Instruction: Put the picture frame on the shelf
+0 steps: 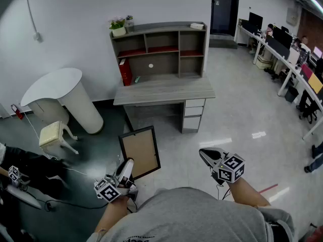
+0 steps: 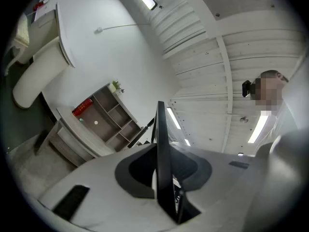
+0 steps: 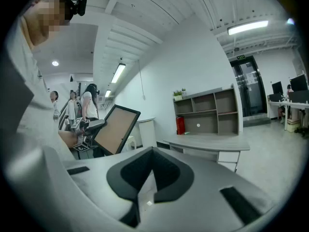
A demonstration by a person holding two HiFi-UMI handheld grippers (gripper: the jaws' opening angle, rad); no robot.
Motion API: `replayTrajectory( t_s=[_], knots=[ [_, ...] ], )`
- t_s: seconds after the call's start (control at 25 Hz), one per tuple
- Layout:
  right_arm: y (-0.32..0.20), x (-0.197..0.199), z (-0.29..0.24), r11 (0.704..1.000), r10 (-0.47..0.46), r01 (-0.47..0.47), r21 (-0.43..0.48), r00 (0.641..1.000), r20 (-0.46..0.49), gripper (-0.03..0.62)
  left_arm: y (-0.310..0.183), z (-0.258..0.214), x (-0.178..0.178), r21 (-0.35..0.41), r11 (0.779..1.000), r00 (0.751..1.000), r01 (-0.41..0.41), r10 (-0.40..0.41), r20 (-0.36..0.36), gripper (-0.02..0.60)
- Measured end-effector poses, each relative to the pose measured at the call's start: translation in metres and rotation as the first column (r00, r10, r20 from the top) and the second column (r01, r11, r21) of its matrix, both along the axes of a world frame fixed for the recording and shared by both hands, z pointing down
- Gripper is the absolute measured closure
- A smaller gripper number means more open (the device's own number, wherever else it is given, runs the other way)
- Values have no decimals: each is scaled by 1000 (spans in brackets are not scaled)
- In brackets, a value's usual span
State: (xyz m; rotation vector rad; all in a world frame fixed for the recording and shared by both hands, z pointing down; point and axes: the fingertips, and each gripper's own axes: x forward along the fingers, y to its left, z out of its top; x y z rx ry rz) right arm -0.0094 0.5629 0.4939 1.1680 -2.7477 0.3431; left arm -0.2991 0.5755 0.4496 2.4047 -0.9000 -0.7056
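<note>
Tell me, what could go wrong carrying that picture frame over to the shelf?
1. The left gripper pinches the picture frame by just its bottom edge, so it might tip or slip out. The right gripper is empty and gives no support.
2. The shelf stands on a desk, with a potted plant on top and a red book inside; the frame could bump them.

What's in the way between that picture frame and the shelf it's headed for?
Nothing blocks it: the head view shows bare floor from the picture frame to the desk, whose top leads to the shelf.
</note>
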Motion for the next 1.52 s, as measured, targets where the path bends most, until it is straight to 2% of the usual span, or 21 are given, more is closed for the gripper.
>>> replayTrajectory(
  t_s=[0.48,0.8,0.96,1.52],
  knots=[
    [-1,13,0,1000,14,-14,1,1000,9,580,-1,-2,11,-6,1000,1000,-5,5,-5,492],
    [5,36,-5,1000,-3,3,3,1000,7,577,1,-8,42,-1,1000,1000,-15,15,-13,492],
    [8,62,-6,1000,2,-2,5,1000,11,576,0,-6,60,-7,1000,1000,-2,2,-24,492],
    [27,176,2,1000,27,-26,-5,999,18,576,-1,-4,159,-10,1000,998,-10,10,-65,492]
  ],
)
